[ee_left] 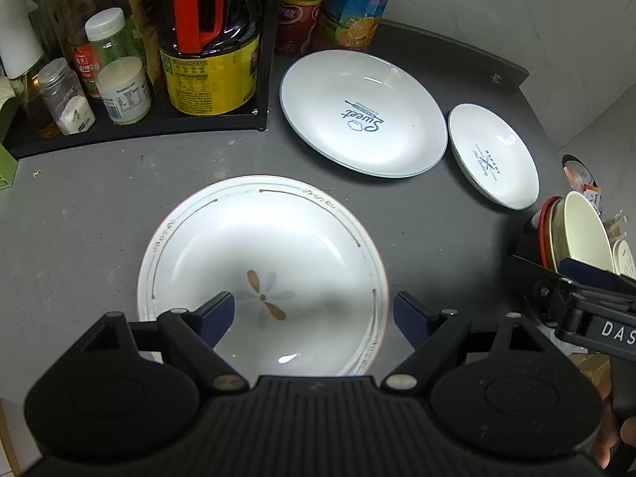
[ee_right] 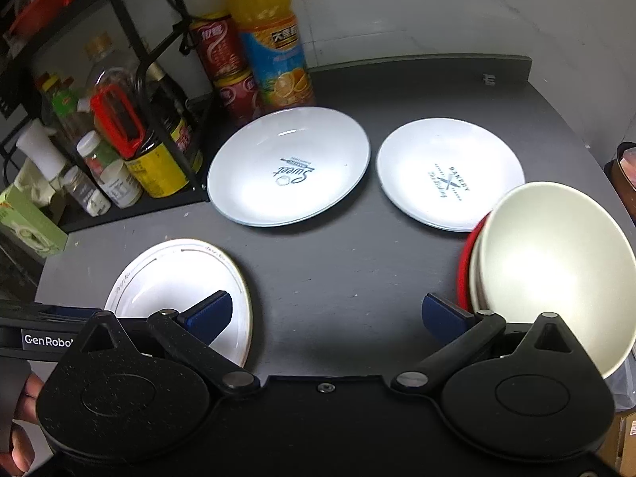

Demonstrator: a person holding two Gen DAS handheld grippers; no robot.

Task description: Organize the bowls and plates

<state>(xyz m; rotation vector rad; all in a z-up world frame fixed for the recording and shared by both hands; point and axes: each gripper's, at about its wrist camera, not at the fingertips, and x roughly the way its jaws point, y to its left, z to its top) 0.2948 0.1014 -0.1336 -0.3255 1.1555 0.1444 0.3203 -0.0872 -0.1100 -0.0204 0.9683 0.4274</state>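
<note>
Straddling the near rim of the flower plate [ee_left: 262,274] on the tabletop [ee_left: 79,206], the left claw [ee_left: 314,318] gapes empty; judged best, pinch that rim squarely. The right claw [ee_right: 326,316] also gapes empty.

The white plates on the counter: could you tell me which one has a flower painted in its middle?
The flower plate, lying nearest the left gripper. The other two carry printed words instead: the Sweet plate and the smaller Bakery plate.
</note>
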